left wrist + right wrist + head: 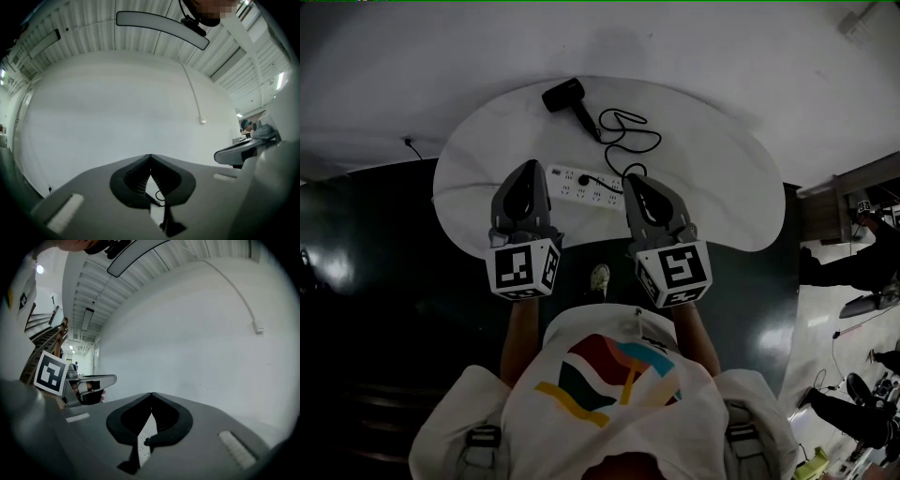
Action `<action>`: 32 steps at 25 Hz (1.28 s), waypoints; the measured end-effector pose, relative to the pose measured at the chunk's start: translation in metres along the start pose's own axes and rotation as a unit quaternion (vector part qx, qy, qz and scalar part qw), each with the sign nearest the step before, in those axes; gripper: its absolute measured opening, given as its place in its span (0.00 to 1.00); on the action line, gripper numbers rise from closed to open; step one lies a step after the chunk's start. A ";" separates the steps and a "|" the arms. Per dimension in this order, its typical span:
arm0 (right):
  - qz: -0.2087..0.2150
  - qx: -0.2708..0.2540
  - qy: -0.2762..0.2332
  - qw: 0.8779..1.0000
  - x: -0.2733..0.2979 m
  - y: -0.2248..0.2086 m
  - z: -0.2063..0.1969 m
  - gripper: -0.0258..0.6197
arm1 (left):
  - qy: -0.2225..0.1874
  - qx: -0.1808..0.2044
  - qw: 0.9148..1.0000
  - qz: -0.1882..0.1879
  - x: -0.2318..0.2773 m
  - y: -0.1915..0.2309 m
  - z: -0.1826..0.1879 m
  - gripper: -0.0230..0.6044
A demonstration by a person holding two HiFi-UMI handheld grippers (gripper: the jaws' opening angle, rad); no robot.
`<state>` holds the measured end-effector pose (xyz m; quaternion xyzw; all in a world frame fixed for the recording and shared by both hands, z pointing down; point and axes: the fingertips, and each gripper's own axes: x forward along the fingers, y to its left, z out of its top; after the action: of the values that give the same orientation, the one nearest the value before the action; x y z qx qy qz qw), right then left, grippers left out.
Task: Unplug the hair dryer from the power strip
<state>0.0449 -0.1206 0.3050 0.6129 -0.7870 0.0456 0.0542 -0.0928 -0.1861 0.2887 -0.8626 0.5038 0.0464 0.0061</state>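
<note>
In the head view a black hair dryer (564, 95) lies at the far side of a white table (722, 187). Its black cord (625, 131) loops down to a plug (584, 180) seated in the white power strip (581, 186). My left gripper (528, 167) hovers over the strip's left end, and my right gripper (635, 178) over its right end. Both are shut and hold nothing. The left gripper view shows shut jaws (150, 157) with a bit of cord (159, 197) beneath them. In the right gripper view the shut jaws (152, 395) frame a strip section (142, 446).
Dark glossy floor (375, 281) surrounds the table's near side, and a white wall (487, 37) stands behind it. A desk (836, 197) and seated people (862, 262) are at the right. My shoe (600, 277) shows by the table's edge.
</note>
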 end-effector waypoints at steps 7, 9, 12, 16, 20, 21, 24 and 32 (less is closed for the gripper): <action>0.019 0.007 0.015 1.000 0.040 -0.007 -0.014 0.05 | 0.019 -0.005 0.999 0.027 0.015 0.024 -0.018 0.04; 0.029 0.014 0.013 0.999 0.051 -0.010 -0.012 0.05 | 0.019 -0.002 0.999 0.033 0.017 0.028 -0.017 0.04; 0.043 0.020 0.008 0.999 0.064 -0.014 -0.009 0.05 | 0.013 0.010 0.999 0.035 0.022 0.033 -0.014 0.04; 0.062 0.018 0.008 0.998 0.074 -0.013 -0.006 0.05 | 0.024 0.018 0.999 0.035 0.029 0.038 -0.018 0.03; 0.072 0.020 0.015 0.997 0.080 -0.019 -0.009 0.05 | 0.035 0.014 0.998 0.043 0.036 0.039 -0.026 0.03; 0.074 0.020 0.018 0.997 0.081 -0.020 -0.011 0.05 | 0.043 0.012 0.998 0.045 0.037 0.040 -0.031 0.04; 0.078 0.020 0.023 0.996 0.084 -0.023 -0.015 0.05 | 0.083 0.004 0.995 0.047 0.043 0.043 -0.056 0.03; 0.077 0.033 0.038 0.996 0.082 -0.033 -0.030 0.05 | 0.308 -0.146 0.940 0.018 0.044 0.044 -0.190 0.31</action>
<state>0.0578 -0.2033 0.3460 0.5497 -0.8273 0.0988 0.0603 -0.0958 -0.2565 0.4755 -0.8168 0.4844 -0.1481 -0.2763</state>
